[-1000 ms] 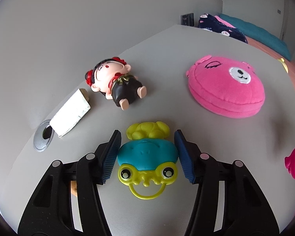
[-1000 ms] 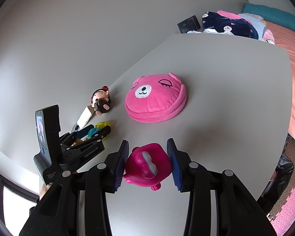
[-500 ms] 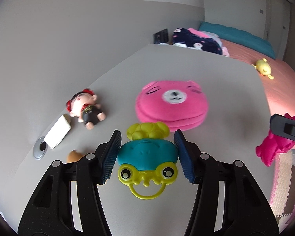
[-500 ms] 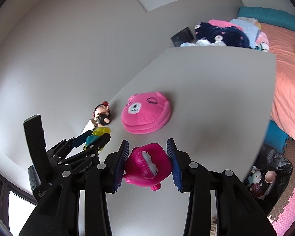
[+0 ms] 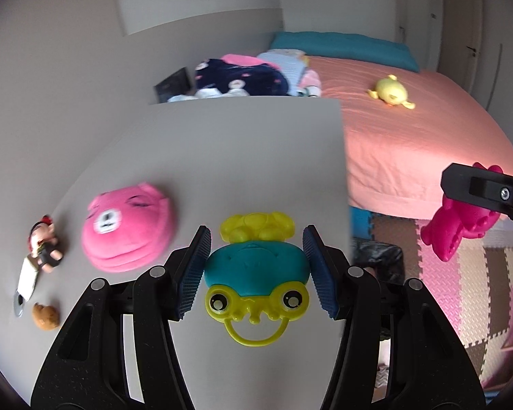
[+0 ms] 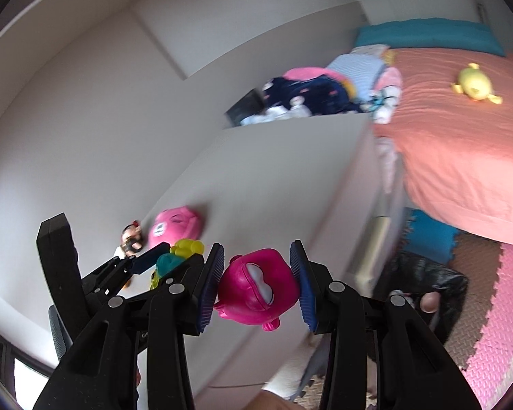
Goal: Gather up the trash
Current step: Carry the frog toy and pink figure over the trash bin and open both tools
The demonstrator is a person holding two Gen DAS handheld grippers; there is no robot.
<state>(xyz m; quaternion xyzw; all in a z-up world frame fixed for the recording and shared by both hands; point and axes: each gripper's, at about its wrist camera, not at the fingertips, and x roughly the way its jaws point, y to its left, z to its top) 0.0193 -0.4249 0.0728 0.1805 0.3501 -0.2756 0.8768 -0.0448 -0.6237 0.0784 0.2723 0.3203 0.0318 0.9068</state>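
The left gripper [image 5: 256,268] has its jaws closed on a teal and yellow frog toy [image 5: 256,273], which sits between the two blue pads [image 5: 193,273] with its yellow ring handle pointing toward the camera. The right gripper [image 6: 256,285] holds a magenta toy [image 6: 256,287] in the same way, with both jaws pressed on its sides; in the left wrist view this toy [image 5: 456,230] appears at the right edge, raised above the floor. Both toys are lifted in the air and do not touch the grey worktop [image 5: 239,157]. Under the right gripper, on the floor beside the worktop, there is a black bag [image 6: 427,283], and the puzzle floor mat [image 6: 489,324] in pink and brown lies around it. On the worktop, at the left, a pink bear cushion [image 5: 130,227] lies flat. Just beside it lies a small doll with black hair [image 5: 44,244], then a white packet [image 5: 27,276] and a small brown object [image 5: 45,316] near the edge. Beyond the worktop is a pile of clothes [image 5: 242,78], and a bed with a salmon cover [image 5: 410,130], where a yellow plush toy [image 5: 391,94] rests.
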